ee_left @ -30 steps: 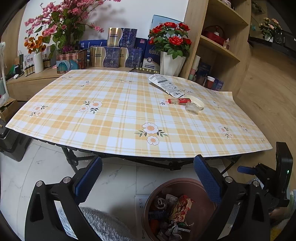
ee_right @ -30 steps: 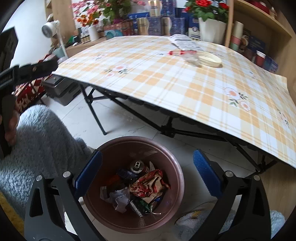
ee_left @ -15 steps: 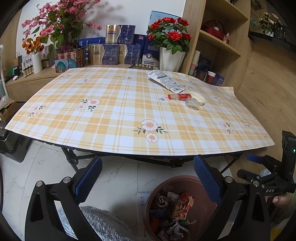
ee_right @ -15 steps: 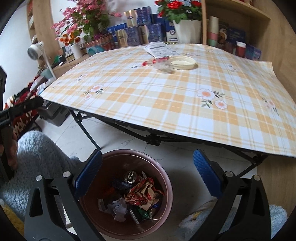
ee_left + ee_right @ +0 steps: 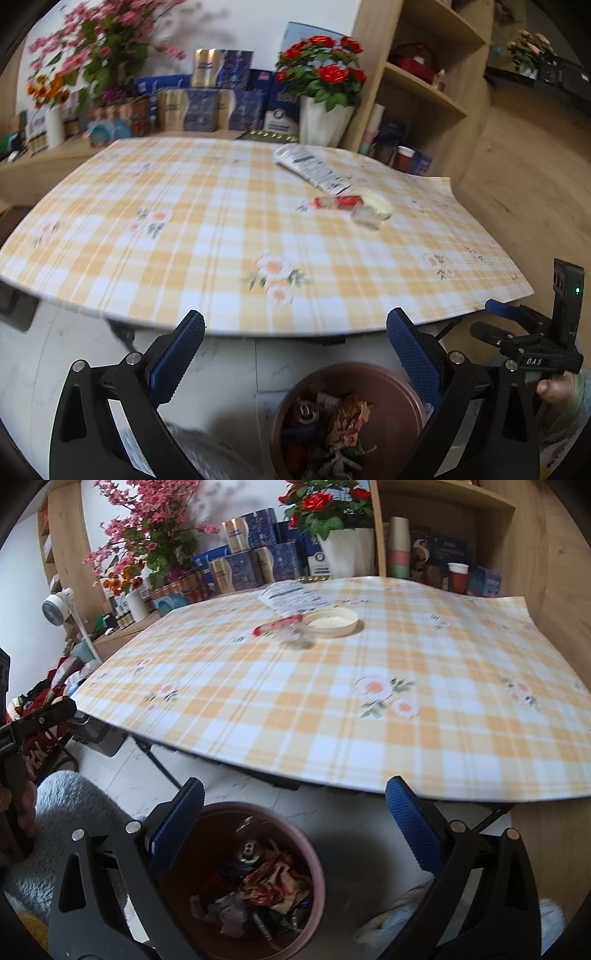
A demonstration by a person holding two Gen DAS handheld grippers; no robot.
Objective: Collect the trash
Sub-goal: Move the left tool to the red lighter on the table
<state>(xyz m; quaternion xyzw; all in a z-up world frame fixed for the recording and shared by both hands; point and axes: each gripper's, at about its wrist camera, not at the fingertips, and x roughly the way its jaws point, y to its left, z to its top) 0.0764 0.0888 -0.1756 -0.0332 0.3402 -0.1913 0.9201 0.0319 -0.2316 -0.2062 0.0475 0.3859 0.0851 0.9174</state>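
**Both grippers empty, 4 trash items on table**

Left gripper [image 5: 295, 354]: jaws wide apart, nothing btwn the blue pads, held low in front of the table edge. Right gripper [image 5: 293, 827]: same, jaws spread, empty, also low by the near edge. Right unit also shows at the right edge of the left wrist view, w/ a fingertip on its handle.

Trash on the plaid tablecloth [image 5: 221, 236], all 4 clustered far-right, well apart from both grippers:
- 1 white printed wrapper [image 5: 314, 170], flat, farthest back
- 1 red wrapper [image 5: 338, 202], lying flat
- 1 clear crumpled plastic piece [image 5: 365, 217], just beside the red one
- 1 cream round lid [image 5: 330, 621], touching or v. close to the clear piece, can't tell which

1 brown bin [image 5: 314, 853] on the floor below the near table edge, part filled: 1 can [image 5: 248, 849] plus mixed crumpled wrappers, count unclear.

Bkgd: 1 white pot of red roses [image 5: 325, 118], 1 pink blossom arrangement [image 5: 99, 48], stacked blue/gold boxes, wooden shelf unit at right.
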